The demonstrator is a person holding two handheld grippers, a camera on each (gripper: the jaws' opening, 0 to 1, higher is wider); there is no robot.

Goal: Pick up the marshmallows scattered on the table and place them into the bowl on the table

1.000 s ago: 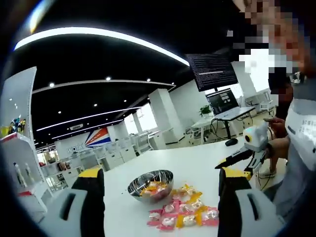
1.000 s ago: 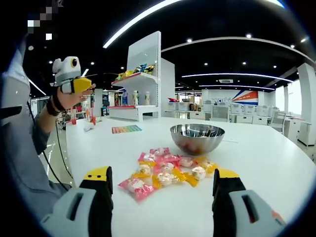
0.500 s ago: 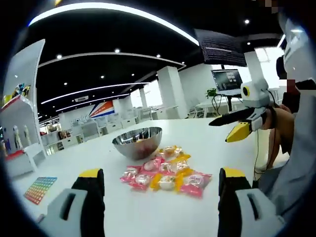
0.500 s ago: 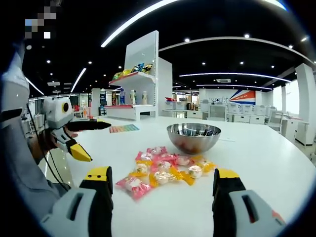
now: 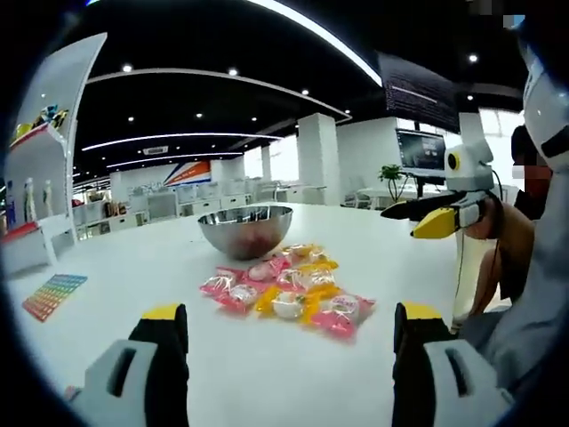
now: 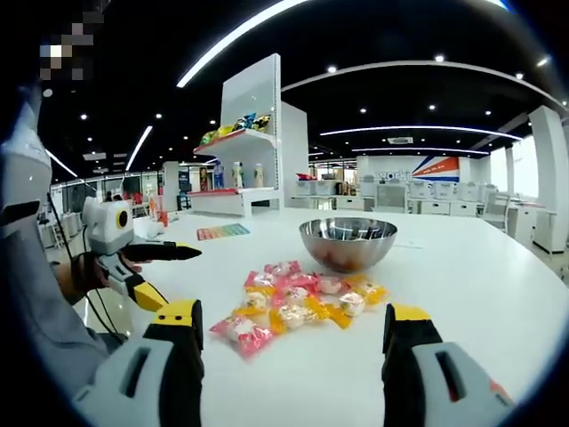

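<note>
Several wrapped marshmallows [image 5: 289, 289] in pink, yellow and clear wrappers lie heaped on the white table [image 5: 133, 267]. Just behind them stands a steel bowl [image 5: 245, 229] with a few sweets inside. My left gripper [image 5: 291, 315] is open, low and just short of the heap, holding nothing. Across the heap, to its right, the right gripper [image 5: 400, 222] hangs open above the table edge. In the right gripper view the marshmallows [image 6: 302, 298] and bowl [image 6: 348, 242] lie ahead of my open right gripper [image 6: 292, 313]. The left gripper [image 6: 182, 278] is open at the left.
A colourful striped card [image 5: 53, 295] lies on the table to the left, also visible as the card [image 6: 222, 232] near a white display shelf [image 6: 253, 133]. A person's grey sleeve [image 6: 36, 294] fills the near left side. Desks and a monitor [image 5: 422, 151] stand beyond the table.
The left gripper has come down from head height to just above the table, beside the heap. The right gripper has stayed about where it was. Marshmallows and bowl have not moved.
</note>
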